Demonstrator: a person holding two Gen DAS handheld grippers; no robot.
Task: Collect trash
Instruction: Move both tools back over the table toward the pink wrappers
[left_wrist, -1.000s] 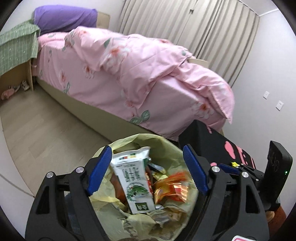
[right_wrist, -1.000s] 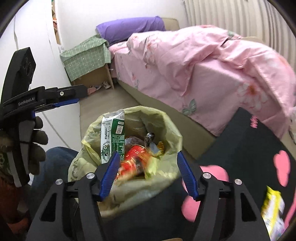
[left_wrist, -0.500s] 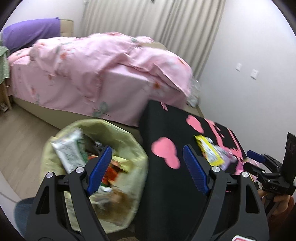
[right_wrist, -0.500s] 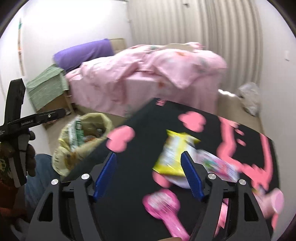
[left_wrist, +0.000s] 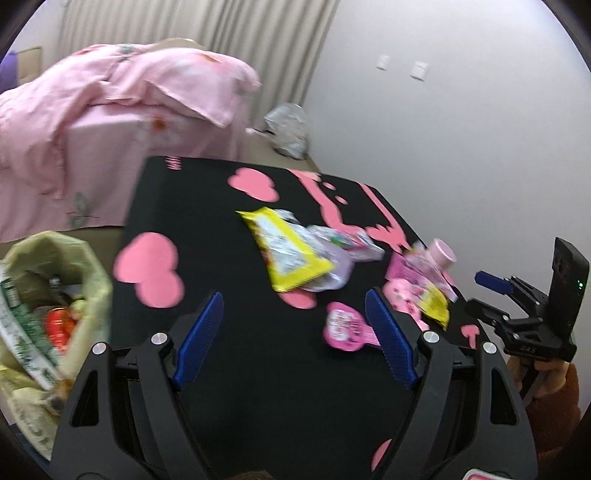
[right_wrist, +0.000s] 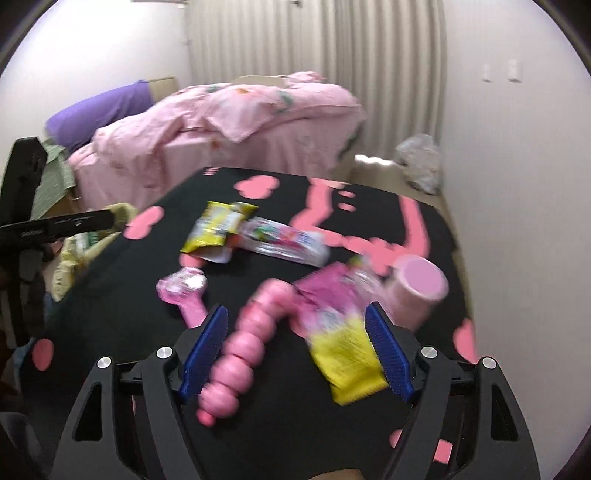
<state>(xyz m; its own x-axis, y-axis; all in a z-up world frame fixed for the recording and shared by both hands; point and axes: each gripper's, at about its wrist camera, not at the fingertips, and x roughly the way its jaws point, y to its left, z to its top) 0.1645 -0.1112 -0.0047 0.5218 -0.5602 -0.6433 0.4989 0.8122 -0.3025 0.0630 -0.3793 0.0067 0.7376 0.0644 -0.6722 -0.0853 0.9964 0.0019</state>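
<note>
Right gripper (right_wrist: 295, 347) hangs over the litter with its jaws opening and nothing pressed between them; a pink-and-yellow crinkled foil wrapper (right_wrist: 341, 341) lies under the gap, close against the right-hand blue pad, and a pink knobbly plastic stick (right_wrist: 245, 341) runs up just inside the left pad. My guess is the wide spread is meant to straddle the wrapper.

Beyond them on the black counter with pink hearts (right_wrist: 129, 306) sit a pale pink cup (right_wrist: 417, 286), a yellow snack packet (right_wrist: 218, 227) and a silvery printed wrapper (right_wrist: 284, 242).

Left gripper (left_wrist: 295, 341) is also released and empty, above bare counter with the yellow packet ahead. A bin lined with a yellowish bag (left_wrist: 55, 302), already holding trash, stands at the counter's left edge, handy for drops.
</note>
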